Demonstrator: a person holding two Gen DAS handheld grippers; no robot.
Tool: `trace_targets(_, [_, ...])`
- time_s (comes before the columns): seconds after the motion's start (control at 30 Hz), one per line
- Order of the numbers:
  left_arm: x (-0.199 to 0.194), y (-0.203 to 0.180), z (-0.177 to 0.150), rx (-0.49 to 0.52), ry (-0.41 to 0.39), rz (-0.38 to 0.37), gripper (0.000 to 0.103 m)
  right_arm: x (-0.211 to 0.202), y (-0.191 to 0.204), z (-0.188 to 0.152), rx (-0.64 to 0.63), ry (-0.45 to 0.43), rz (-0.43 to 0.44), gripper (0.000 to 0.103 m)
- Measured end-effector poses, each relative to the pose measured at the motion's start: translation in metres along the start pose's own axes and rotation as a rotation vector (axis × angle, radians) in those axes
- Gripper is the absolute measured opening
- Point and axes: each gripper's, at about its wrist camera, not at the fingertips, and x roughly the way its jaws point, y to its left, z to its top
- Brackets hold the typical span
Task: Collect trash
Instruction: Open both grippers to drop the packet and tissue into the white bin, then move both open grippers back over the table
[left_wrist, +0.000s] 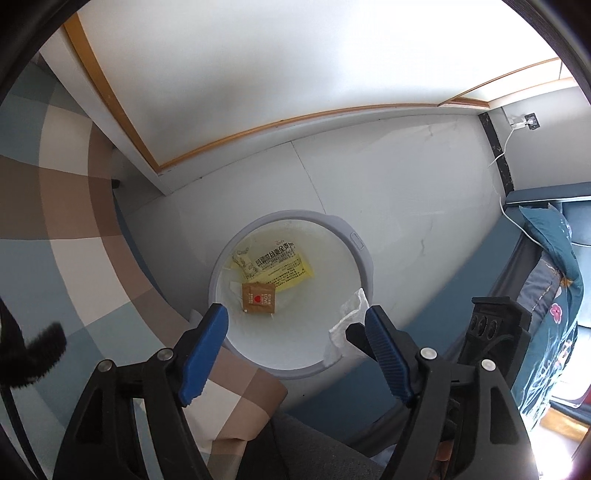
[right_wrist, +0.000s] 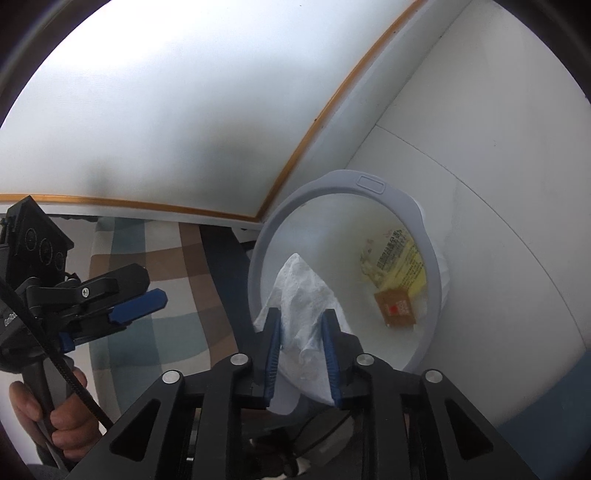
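The tissue (right_wrist: 303, 295) is a crumpled white wad, light and limp; I judge it will crush under any squeeze, cling to the ribbed pads and drift rather than drop, so the bunched middle is the place to pinch it, not a loose corner. It sits between the fingers of the right tool (right_wrist: 302, 332), over the near rim of the bin (right_wrist: 369, 182); the jaws stand partly apart, and whether the pads press the paper cannot be told. The left tool (left_wrist: 295, 325) hangs above the bin, wide open with nothing in it. A yellow wrapper (left_wrist: 284, 267) and a brown sachet (left_wrist: 258, 299) lie on the bin's bottom. The tissue's lower end is hidden behind the right tool, and the wrapper's print is too small to read.
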Motion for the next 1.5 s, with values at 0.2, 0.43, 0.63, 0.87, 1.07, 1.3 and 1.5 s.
trace_targets(0.2, [-0.016,0.001,-0.008,0.018,-0.062,0.009,0.074,-0.011,0.003,-0.005,-0.016,-0.023,-0.042,0.037])
trace_targets(0.43, [-0.047,0.006,-0.022,0.041,-0.205,0.067,0.074,-0.036,0.011,-0.011,-0.045,-0.075,-0.081,0.041])
trace_targets(0.63, [-0.091,0.013,-0.039,0.054,-0.371,0.135,0.074,-0.068,0.036,-0.01,-0.112,-0.145,-0.124,0.049])
trace_targets(0.87, [-0.147,0.037,-0.069,0.015,-0.554,0.172,0.074,-0.121,0.093,-0.007,-0.243,-0.286,-0.142,0.057])
trace_targets(1.07, [-0.196,0.07,-0.105,-0.046,-0.709,0.212,0.083,-0.159,0.161,-0.016,-0.369,-0.386,-0.11,0.063])
trace_targets(1.3, [-0.244,0.107,-0.141,-0.134,-0.852,0.275,0.09,-0.175,0.245,-0.048,-0.536,-0.444,-0.067,0.075])
trace_targets(1.5, [-0.271,0.146,-0.176,-0.23,-0.935,0.333,0.097,-0.17,0.308,-0.085,-0.669,-0.455,-0.007,0.085])
